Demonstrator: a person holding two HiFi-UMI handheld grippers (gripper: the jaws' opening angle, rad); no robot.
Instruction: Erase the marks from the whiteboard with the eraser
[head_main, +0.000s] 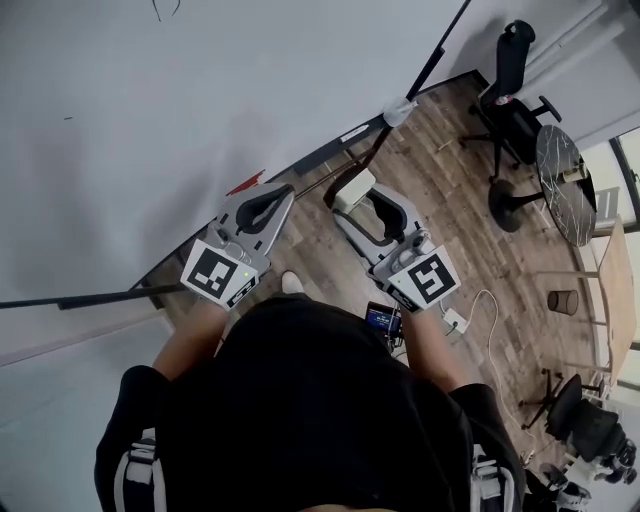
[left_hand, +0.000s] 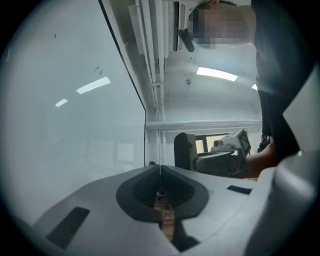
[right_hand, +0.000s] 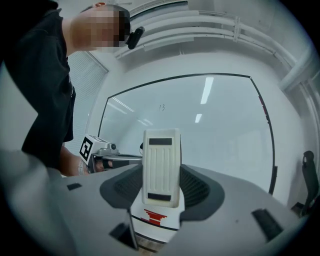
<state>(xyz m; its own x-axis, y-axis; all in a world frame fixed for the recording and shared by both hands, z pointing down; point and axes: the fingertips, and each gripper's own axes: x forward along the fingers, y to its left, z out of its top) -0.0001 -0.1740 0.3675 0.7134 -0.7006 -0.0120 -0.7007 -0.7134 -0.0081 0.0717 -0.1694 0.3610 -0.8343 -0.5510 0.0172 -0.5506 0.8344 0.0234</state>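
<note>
The right claw is clamped on the eraser, a pale ribbed block that stands up between its jaws with its red-printed base low in the grip. The left claw has its jaws pressed together with nothing between them.

The whiteboard lies ahead of the eraser, and the two are apart, not touching. A small scribble sits on the board at 12 o'clock from the eraser's top. In the head view another faint mark shows far out at 11 o'clock from both claws, and a tiny speck at 10 o'clock.

By my judgement the pickup is done and the wiping is not yet begun. Every visible mark has yet to be rubbed off, and the pad must first be brought against the board.
</note>
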